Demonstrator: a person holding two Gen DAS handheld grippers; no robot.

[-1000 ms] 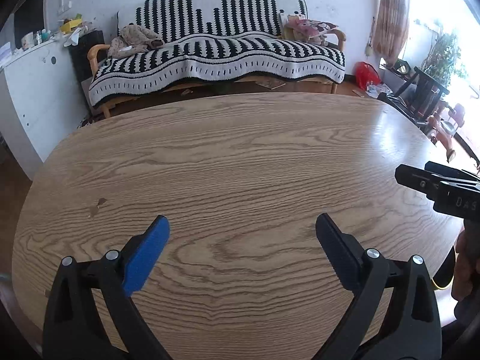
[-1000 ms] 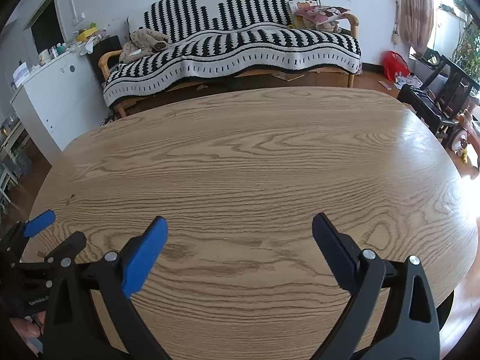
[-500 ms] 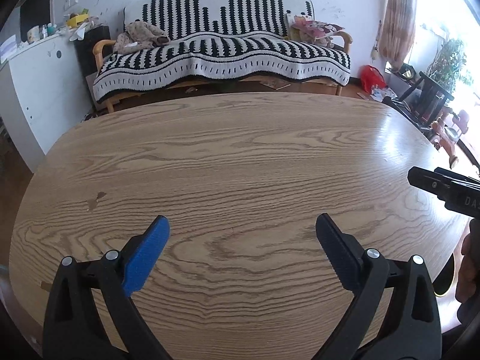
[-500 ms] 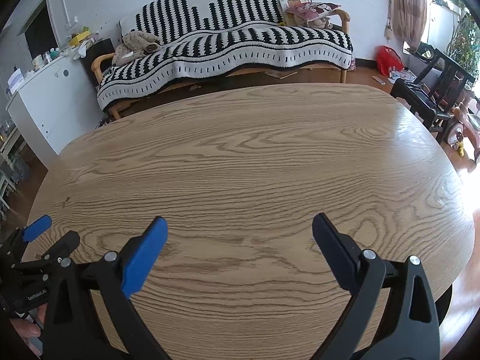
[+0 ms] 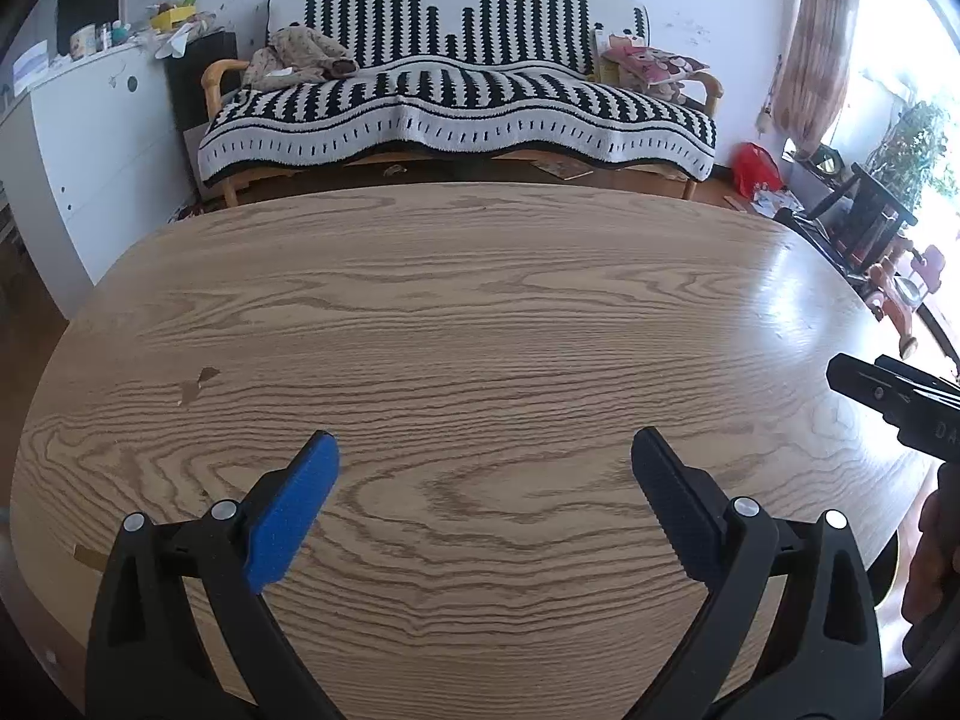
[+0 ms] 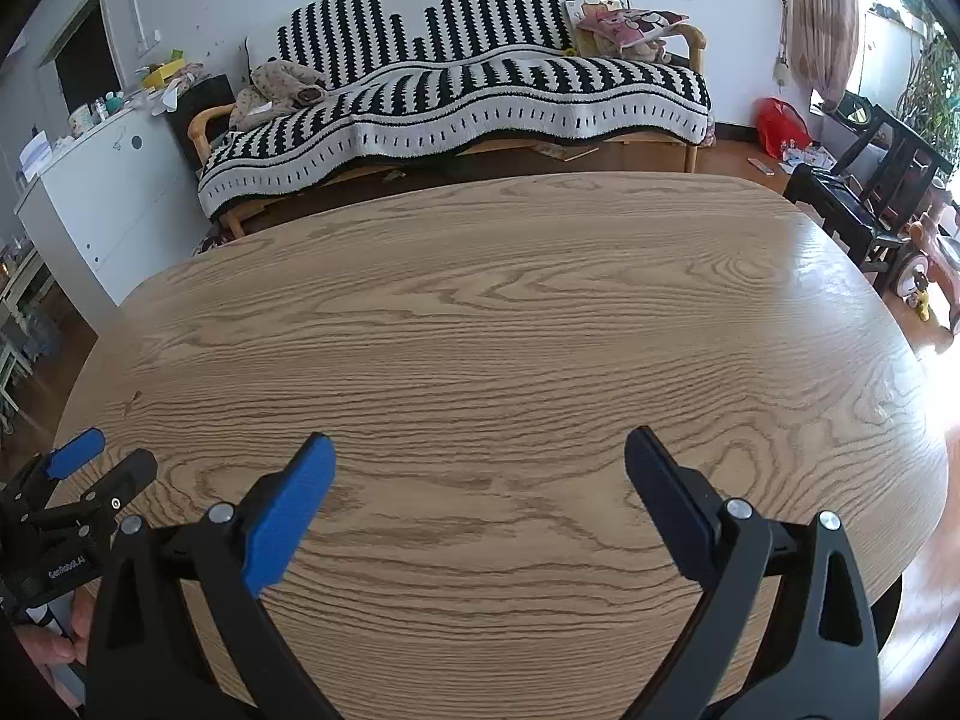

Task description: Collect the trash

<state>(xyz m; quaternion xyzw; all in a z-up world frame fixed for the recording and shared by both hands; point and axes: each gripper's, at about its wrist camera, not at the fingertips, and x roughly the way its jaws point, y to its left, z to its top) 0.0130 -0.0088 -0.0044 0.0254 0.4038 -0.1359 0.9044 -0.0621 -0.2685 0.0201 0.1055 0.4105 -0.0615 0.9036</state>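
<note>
My left gripper (image 5: 483,462) is open and empty above the near part of an oval wooden table (image 5: 480,312). My right gripper (image 6: 480,459) is open and empty over the same table (image 6: 510,312). The left gripper also shows at the left edge of the right wrist view (image 6: 90,468), and the right gripper's side shows at the right edge of the left wrist view (image 5: 888,396). No trash shows on the tabletop. A small chip (image 5: 195,384) marks the wood at the left.
A sofa with a black-and-white striped blanket (image 5: 456,102) stands behind the table. A white cabinet (image 5: 78,138) is at the left. A red bag (image 5: 756,168), dark chairs (image 6: 870,192) and a toy vehicle (image 6: 930,264) are on the floor at the right.
Both views have shifted slightly, with the table and sofa sitting a little differently in frame. Both grippers stay open and empty.
</note>
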